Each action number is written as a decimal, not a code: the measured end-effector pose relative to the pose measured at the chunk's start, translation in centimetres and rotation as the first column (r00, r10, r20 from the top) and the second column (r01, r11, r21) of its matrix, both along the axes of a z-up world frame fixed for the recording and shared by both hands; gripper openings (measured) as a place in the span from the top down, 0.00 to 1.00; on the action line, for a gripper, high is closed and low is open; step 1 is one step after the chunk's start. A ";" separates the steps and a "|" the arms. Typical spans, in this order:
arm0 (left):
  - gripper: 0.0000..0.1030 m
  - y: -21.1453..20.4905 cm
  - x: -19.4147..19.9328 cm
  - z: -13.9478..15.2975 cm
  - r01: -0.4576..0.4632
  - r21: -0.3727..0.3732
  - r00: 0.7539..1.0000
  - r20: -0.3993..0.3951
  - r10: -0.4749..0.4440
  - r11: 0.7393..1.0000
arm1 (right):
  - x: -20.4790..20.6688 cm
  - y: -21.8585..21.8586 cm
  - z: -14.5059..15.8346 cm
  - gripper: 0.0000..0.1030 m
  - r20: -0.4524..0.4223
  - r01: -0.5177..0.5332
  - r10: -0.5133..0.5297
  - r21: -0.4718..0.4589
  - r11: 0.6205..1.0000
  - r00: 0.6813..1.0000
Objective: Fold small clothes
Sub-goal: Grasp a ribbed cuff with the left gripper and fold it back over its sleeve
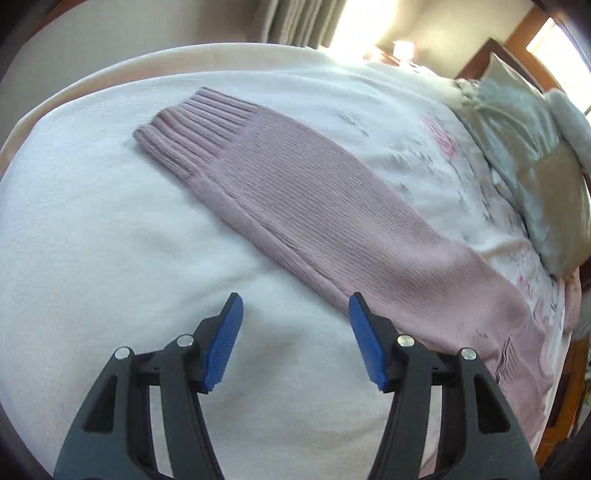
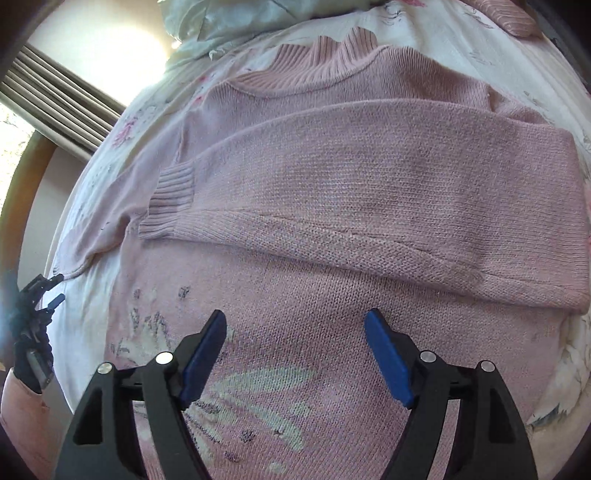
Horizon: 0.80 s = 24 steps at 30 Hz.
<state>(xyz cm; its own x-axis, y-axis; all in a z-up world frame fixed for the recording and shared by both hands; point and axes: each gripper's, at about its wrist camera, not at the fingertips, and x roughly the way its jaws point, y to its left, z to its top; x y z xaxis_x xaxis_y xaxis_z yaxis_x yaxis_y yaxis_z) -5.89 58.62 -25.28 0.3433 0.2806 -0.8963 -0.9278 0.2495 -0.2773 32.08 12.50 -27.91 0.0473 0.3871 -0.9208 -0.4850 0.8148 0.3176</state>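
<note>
Bed (image 1: 92,221): white textured coverlet, floral-print sheet (image 1: 436,147) toward the head. Pillows (image 1: 524,155): pale blue-green and tan satin, stacked at headboard. Headboard (image 1: 517,62): brown wood. Curtains (image 1: 295,18): grey-beige, pleated. Window (image 1: 354,22): strong daylight, overexposed. Wall (image 1: 74,44): plain off-white.

one pink sweater (image 2: 332,177), two tongs (image 1: 295,343) (image 2: 295,358), one pillow (image 1: 535,177)

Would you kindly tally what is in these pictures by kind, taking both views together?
Pink sweater: 1
Hand-held grippers, both open: 2, left and right
Pillow: 1
White bedspread: 1
Total: 5
</note>
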 end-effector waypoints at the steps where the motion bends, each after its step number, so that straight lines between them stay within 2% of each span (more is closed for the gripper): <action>1: 0.44 1.0 -0.6 -0.3 -0.022 -0.007 1.000 0.016 0.022 1.000 | -0.1 0.1 -0.2 0.24 0.002 0.002 -0.002 -0.007 1.000 1.000; 6: 0.47 4.2 -1.5 -0.9 -0.068 -0.005 0.993 0.098 0.068 0.998 | -0.1 0.6 -0.6 0.23 0.014 0.011 -0.011 -0.022 1.000 1.000; 11: 0.53 6.4 -1.2 -1.2 -0.084 0.006 0.987 0.137 0.082 0.996 | -0.2 1.4 -1.1 0.23 0.030 0.004 -0.003 -0.049 0.999 1.000; 13: 0.59 6.8 -1.0 -1.2 -0.084 0.018 0.988 0.135 0.080 0.996 | -0.3 1.5 -1.2 0.23 0.037 0.005 -0.003 -0.053 0.999 0.999; 15: 0.73 7.2 -1.2 -1.3 -0.088 0.027 0.987 0.136 0.084 0.996 | -0.3 2.0 -1.2 0.23 0.043 0.004 -0.002 -0.057 0.998 0.999; 18: 0.88 7.1 -1.0 -0.7 -0.068 0.048 0.988 0.143 0.061 0.996 | -0.5 2.2 -1.2 0.23 0.046 0.005 -0.002 -0.061 0.998 0.999; 20: 0.90 6.6 -0.3 0.2 -0.040 0.086 0.991 0.128 0.029 0.995 | -0.6 2.2 -1.1 0.24 0.048 0.006 -0.003 -0.065 0.998 0.999; 24: 0.91 5.1 0.8 2.3 0.002 0.143 0.989 0.148 -0.023 0.990 | -0.9 1.7 -0.4 0.24 0.046 0.006 -0.003 -0.060 0.998 0.999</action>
